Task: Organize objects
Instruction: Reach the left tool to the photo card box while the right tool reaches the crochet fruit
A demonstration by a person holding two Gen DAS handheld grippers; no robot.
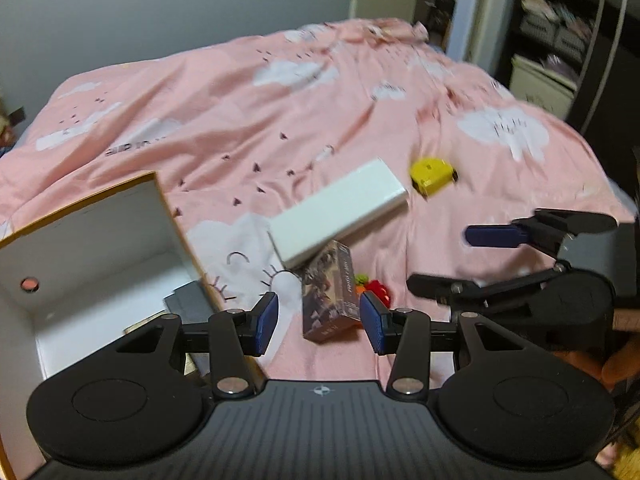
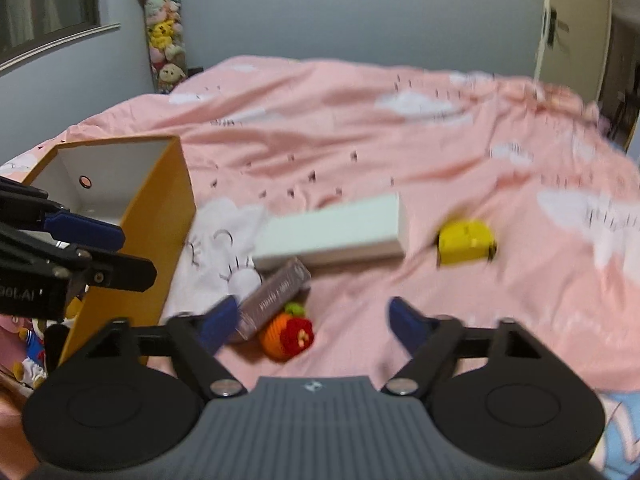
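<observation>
1. Left gripper [image 1: 319, 322]: black linkage with blue pads, nearest the left wrist lens; its jaws stand apart and grasp nothing, with the small dark printed box [image 1: 330, 292] lying on the bed between and just beyond the pads.
2. Right gripper [image 2: 310, 320]: jaws spread wide and empty, hovering over the crocheted red-and-orange toy [image 2: 289, 330]. In the left wrist view it enters from the right side [image 1: 440, 258], also spread.
3. Small dark printed box [image 2: 274, 294]: lettering runs along its side face, too blurred to read; its far end is tucked under the white box.
4. Long white box [image 1: 338, 214]: unmarked faces, resting tilted across the dark box.
5. Yellow object [image 1: 432, 176]: lies on the bed beyond the white box and apart from it; blurred, no readable marking.
6. Orange storage box [image 2: 132, 216]: open top, white inside, a round hole in one wall; it stands on the bed to the left of the cluster, and dark flat items [image 1: 188, 304] lie within.
7. Pink bedcover [image 1: 240, 120]: white cloud print with a line of dark writing, illegible.
8. Body of the left gripper [image 2: 24, 292]: pale letters, partly cut off, appear to read "OOLAI".
9. Hanging column of plush toys [image 2: 164, 36]: against the far wall.
</observation>
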